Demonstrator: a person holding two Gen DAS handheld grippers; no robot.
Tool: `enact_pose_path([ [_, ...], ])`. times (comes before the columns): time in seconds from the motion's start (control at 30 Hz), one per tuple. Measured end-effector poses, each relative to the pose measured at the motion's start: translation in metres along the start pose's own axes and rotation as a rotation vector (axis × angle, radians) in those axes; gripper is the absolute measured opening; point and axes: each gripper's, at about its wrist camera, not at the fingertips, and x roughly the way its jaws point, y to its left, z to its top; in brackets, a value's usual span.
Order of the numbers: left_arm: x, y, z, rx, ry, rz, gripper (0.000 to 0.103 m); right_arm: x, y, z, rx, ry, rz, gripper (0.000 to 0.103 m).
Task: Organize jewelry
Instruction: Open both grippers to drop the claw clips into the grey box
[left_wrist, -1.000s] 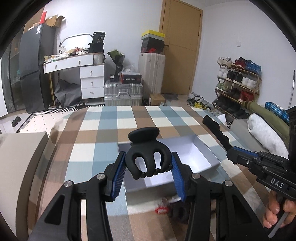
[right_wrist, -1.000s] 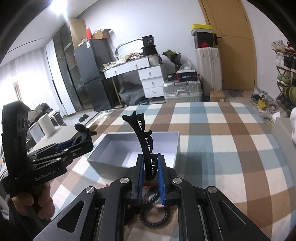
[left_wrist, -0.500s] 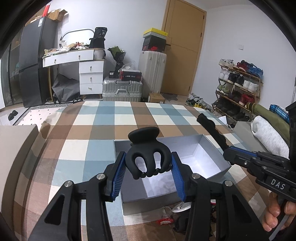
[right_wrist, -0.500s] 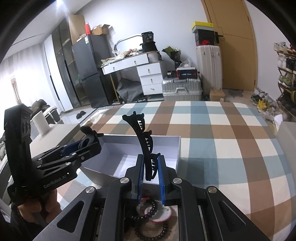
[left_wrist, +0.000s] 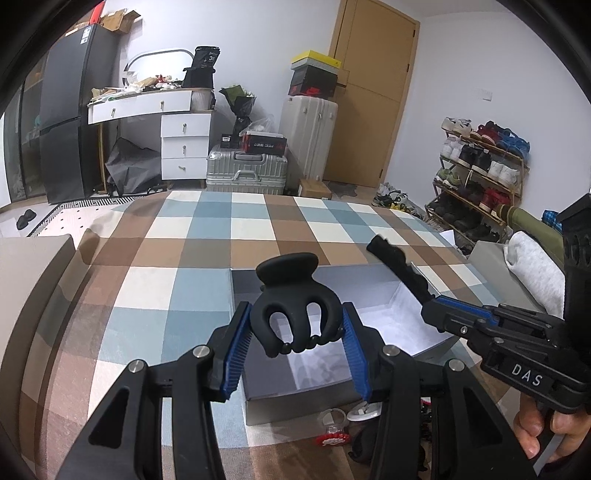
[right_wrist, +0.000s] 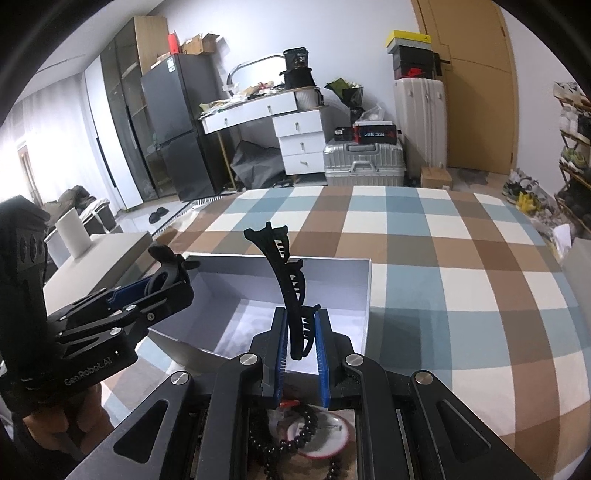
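A: Why are both clips up in the air?

B: Ready for dropping, I'd judge. The left gripper (left_wrist: 296, 341) clamps a black claw clip (left_wrist: 295, 306) above the box (left_wrist: 321, 365)'s near wall. The right gripper (right_wrist: 300, 341), pinched narrow on a long toothed clip (right_wrist: 290, 291), points level over the box too.

A: Other pieces?

B: Black beads (right_wrist: 295, 439) lie just outside the box, nearer us.

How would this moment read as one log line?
left gripper: holds claw clip | right gripper: holds long clip | both above open box
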Motion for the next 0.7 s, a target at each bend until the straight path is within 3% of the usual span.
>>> enact_pose_path([
  [0.1,0.001,0.000,0.000,-0.004,0.002,-0.001,0.042,0.004,0.000,-0.001,0.003,0.015,-0.005,0.019],
  [0.13,0.001,0.000,0.000,-0.005,0.002,-0.003,0.042,0.004,-0.002,-0.001,0.010,0.018,-0.006,0.026],
  [0.23,0.000,-0.001,0.000,-0.002,0.003,-0.009,0.042,-0.003,-0.004,-0.004,0.015,0.002,-0.014,0.027],
  [0.4,-0.003,-0.002,0.001,-0.002,-0.006,-0.042,0.043,-0.022,-0.009,-0.013,0.028,-0.017,0.002,0.040],
  [0.47,-0.002,-0.004,0.001,0.010,-0.009,-0.036,0.048,-0.028,-0.010,-0.016,0.028,-0.024,-0.020,0.062],
  [0.57,-0.008,-0.006,0.000,0.023,-0.040,-0.024,0.067,-0.038,-0.013,-0.022,0.036,-0.039,-0.022,0.076],
  [0.6,-0.008,-0.005,-0.001,0.023,-0.043,-0.021,0.079,-0.039,-0.014,-0.023,0.038,-0.036,-0.025,0.079],
  [0.63,-0.009,-0.005,-0.001,0.020,-0.048,-0.016,0.084,-0.040,-0.015,-0.025,0.044,-0.032,-0.031,0.085],
  [0.7,-0.009,-0.006,-0.001,0.021,-0.048,-0.014,0.084,-0.041,-0.018,-0.029,0.057,-0.028,-0.041,0.094],
])
